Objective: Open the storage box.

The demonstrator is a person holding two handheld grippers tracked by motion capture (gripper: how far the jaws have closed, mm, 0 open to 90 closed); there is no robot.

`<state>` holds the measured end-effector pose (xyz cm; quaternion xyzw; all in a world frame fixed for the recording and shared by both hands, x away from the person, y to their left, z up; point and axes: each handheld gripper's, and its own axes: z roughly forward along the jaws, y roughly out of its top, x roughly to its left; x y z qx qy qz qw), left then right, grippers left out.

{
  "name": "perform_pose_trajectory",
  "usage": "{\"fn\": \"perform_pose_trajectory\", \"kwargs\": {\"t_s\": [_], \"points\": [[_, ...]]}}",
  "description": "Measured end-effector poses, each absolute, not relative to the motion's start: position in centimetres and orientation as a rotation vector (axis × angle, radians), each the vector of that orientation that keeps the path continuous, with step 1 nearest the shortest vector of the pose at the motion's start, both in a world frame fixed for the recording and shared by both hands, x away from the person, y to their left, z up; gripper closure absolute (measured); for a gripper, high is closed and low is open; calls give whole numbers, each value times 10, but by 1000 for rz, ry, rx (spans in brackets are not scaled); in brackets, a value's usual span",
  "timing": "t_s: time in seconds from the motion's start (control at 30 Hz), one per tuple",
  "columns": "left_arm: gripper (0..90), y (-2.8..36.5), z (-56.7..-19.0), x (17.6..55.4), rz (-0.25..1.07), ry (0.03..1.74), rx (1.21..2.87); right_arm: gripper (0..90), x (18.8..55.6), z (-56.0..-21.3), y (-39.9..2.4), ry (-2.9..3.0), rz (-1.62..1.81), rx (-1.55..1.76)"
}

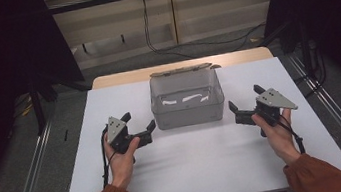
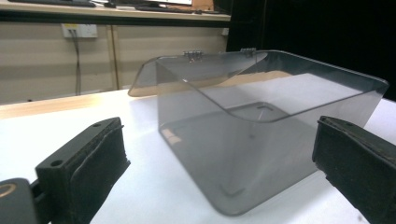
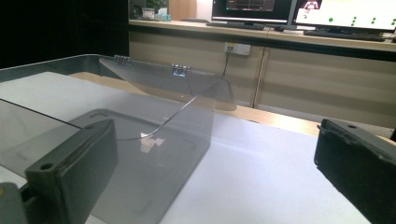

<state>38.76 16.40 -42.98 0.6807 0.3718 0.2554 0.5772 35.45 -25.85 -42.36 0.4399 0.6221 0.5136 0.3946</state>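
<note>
Left tool: we hold it low beside the box's left front corner, jaws wide apart, gripping nothing.
Right tool: likewise at the right corner, spread wide, holding nothing.
Box: clear plastic, mid-desk, lid hinged back.
Writing: we read none.

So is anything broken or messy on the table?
Nothing stands out. The clear box sits square on the white table with its hinged lid open at the back, and nothing spilled or cracked that I can see. The left gripper and right gripper flank it, both open, touching nothing.
</note>
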Motion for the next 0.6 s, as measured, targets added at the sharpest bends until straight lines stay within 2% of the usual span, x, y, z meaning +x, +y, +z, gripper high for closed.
{"fn": "perform_pose_trajectory", "kwargs": {"t_s": [0.3,0.6], "points": [[26,179,-431,368,632,923,1553,0,329,-426,-273,1541,1318,1128],[25,184,-432,353,660,904,1563,0,309,-429,-282,1532,1303,1140]]}}
